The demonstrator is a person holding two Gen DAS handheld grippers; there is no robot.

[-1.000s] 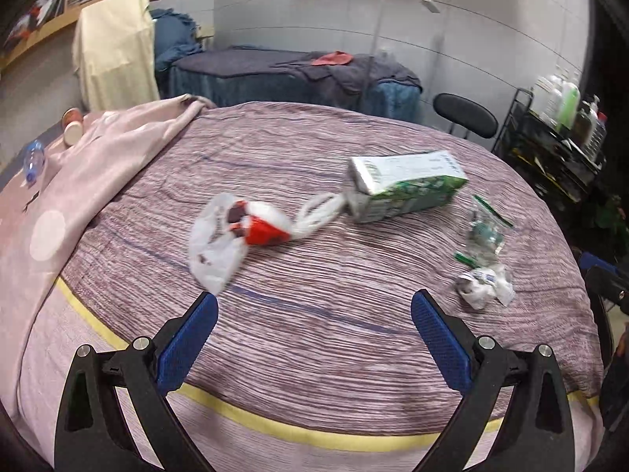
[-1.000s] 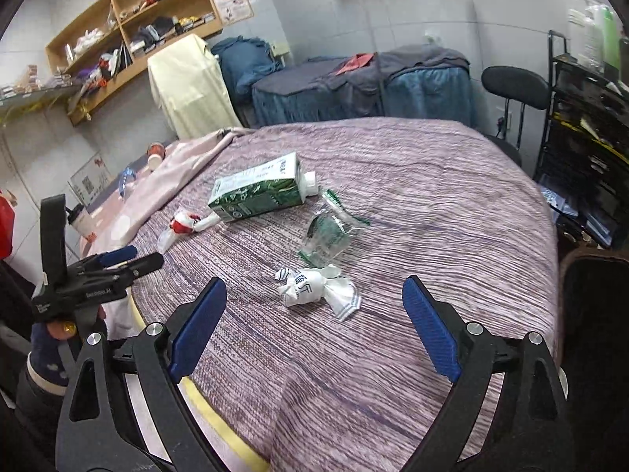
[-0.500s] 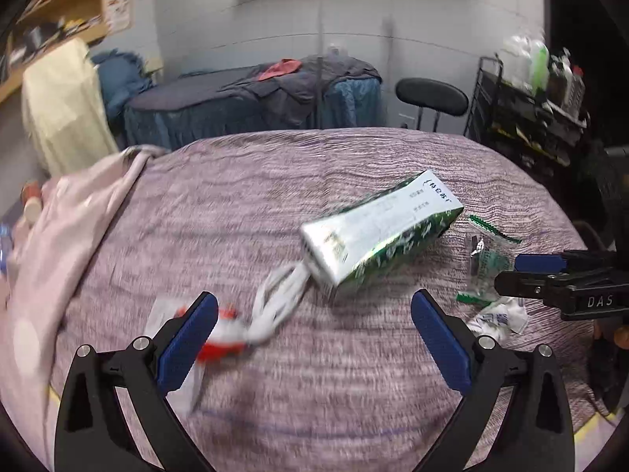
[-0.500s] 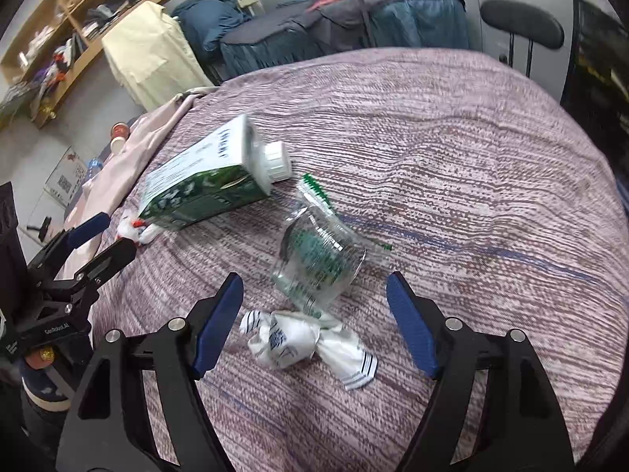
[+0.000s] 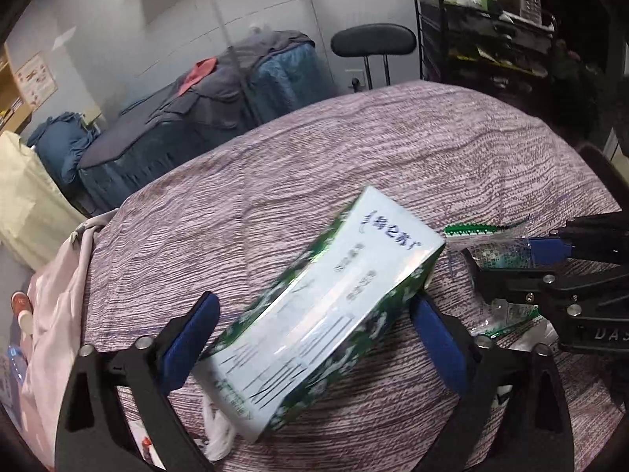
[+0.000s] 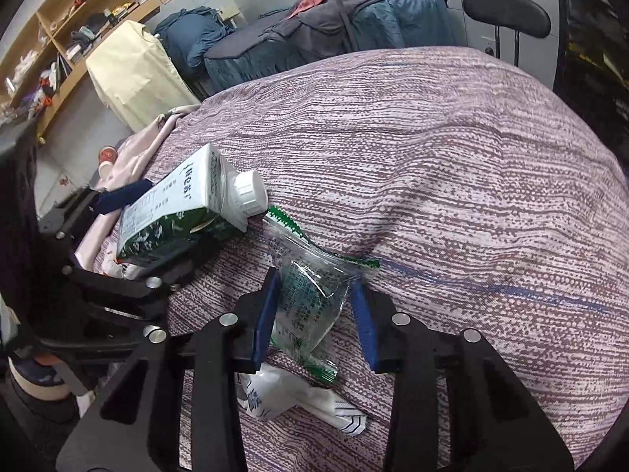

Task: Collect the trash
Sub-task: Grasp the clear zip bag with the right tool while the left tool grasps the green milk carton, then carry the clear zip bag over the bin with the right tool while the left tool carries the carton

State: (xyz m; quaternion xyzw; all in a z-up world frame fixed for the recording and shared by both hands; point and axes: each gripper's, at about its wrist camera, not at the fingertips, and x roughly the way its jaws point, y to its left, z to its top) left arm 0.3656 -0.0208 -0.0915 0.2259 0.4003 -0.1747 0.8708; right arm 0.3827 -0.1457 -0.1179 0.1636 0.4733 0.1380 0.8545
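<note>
Now both tools are set for a double pick on the striped table (image 6: 452, 149). The left tool (image 5: 314, 338) stands wide open with the green-and-white carton (image 5: 322, 314) lying on its side between the blue fingers, which straddle the carton's width, probably so that closing clamps its flat walls; neither finger clearly presses it yet. The right tool (image 6: 314, 314) is also open, narrower, its fingers either side of the clear wrapper (image 6: 310, 299), which lies just beside the carton's capped spout; I cannot tell whether its left finger already touches the film. A crumpled white packet (image 6: 291, 393) lies under the right tool, and a white bag (image 5: 216, 428) peeks out below the carton. Half a second ago the carton lay ahead of the left tool and the wrapper ahead of the right; both tools have since advanced around their targets, and the right one has narrowed.
</note>
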